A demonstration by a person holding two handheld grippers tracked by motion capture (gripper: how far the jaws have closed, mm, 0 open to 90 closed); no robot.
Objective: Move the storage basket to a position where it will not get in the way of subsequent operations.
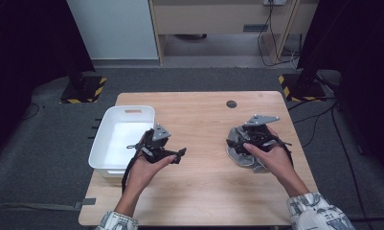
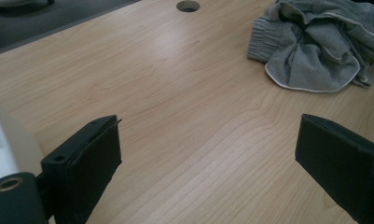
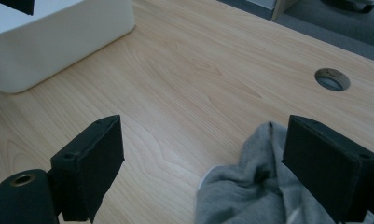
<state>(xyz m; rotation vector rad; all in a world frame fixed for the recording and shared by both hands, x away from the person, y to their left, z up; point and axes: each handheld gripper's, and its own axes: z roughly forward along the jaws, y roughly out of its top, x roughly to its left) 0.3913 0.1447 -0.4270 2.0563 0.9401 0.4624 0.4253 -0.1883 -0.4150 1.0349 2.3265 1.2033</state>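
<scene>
Cloth: grey garment (image 2: 315,46), crumpled in a loose heap on the counter (image 1: 204,143) at about 3 o'clock from its middle, well apart from the white bin (image 1: 122,139) at 9 o'clock.
Feel: soft, light and limp by the look of it; likely to sag and trail when lifted, not to slip or break.
Edges: ribbed cuff or waistband at the heap's 9 o'clock side in the left gripper view, pale piped hem along its 6 o'clock edge; both look firmer than the folds.
Hold: a thick fold or the ribbed band seems the best bite; a single thin layer could slide out.
Right tool (image 3: 201,158): jaws wide apart, low over the cloth, which lies by the one jaw without being pinched.
Left tool (image 2: 208,158): jaws wide apart over bare wood, just beside the bin, holding nothing.
Risk: trailing cloth may drag across the counter or catch the bin's rim.
</scene>
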